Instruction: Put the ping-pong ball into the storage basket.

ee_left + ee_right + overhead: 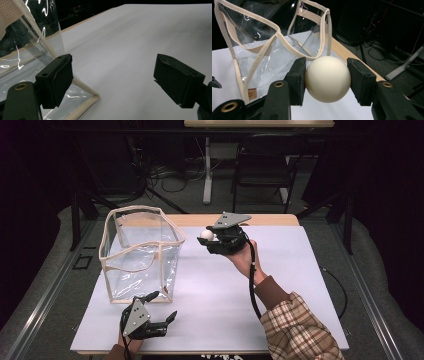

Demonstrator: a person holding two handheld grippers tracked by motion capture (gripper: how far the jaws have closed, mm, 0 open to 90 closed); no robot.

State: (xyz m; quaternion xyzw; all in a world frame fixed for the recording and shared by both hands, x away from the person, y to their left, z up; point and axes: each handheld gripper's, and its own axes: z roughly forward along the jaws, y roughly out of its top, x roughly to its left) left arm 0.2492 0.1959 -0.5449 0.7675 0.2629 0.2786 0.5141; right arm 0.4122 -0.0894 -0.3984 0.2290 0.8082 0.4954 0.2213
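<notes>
While right gripper (327,80) jaws clamp ball (327,78), left gripper (117,80) (wide apart)

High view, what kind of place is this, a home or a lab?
Probably a lab or recording room: dark curtains, loose cables on the floor, and a folding chair behind the table.

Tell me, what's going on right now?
Right gripper shut on cream ball, beside clear bag. Left gripper open at bag's corner. Nothing blocking.
</notes>
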